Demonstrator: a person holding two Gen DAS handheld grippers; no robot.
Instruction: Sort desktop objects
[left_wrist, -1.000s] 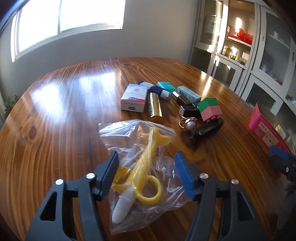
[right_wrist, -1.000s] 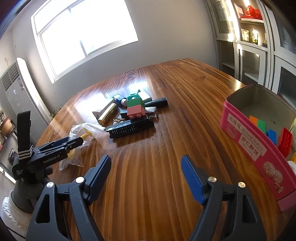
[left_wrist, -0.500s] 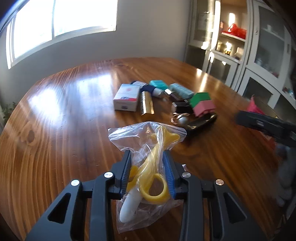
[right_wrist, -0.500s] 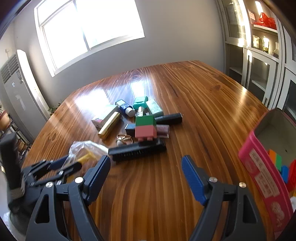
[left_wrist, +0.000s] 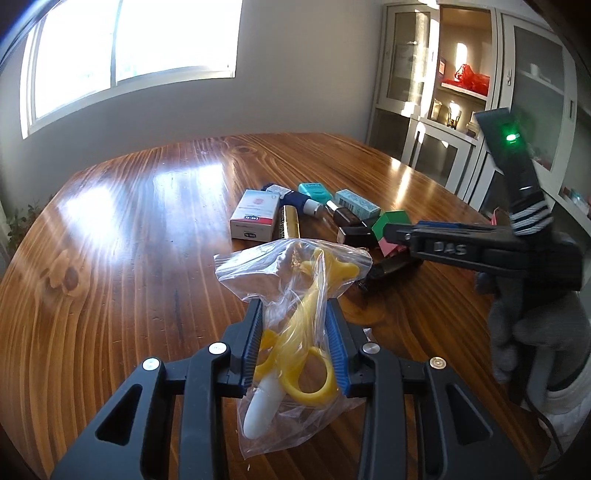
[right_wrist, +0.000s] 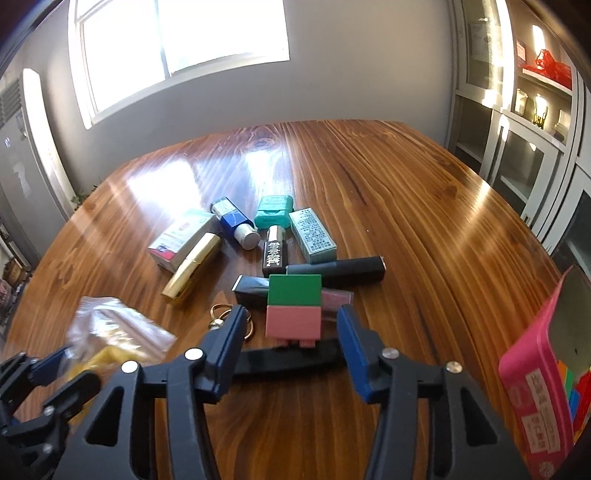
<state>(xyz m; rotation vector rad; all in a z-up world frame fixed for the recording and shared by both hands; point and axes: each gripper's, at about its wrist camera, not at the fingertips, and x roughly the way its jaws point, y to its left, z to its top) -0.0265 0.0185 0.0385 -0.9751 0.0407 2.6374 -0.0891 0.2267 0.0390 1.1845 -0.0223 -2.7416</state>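
My left gripper (left_wrist: 294, 314) is shut on a clear plastic bag (left_wrist: 291, 266) that holds a yellow and white toy. The bag stands up from the wooden table (left_wrist: 147, 229). In the right wrist view the bag (right_wrist: 118, 325) and the left gripper (right_wrist: 55, 369) show at the lower left. My right gripper (right_wrist: 291, 321) has a green-over-pink block stack (right_wrist: 293, 306) between its blue pads. Its jaws are closing, with a gap still showing on each side of the block. The block rests against a black comb (right_wrist: 291, 358).
Behind the block lie a black tube (right_wrist: 347, 271), teal box (right_wrist: 312, 234), teal case (right_wrist: 273, 210), blue bottle (right_wrist: 232, 221), white box (right_wrist: 181, 236), gold lipstick (right_wrist: 192, 269) and key ring (right_wrist: 221, 317). A pink tin (right_wrist: 535, 398) with coloured bricks stands at the right.
The left jaws closed onto the bag and raised it slightly. The right gripper swept left from the pink tin to the block stack, and its jaws narrowed around it.
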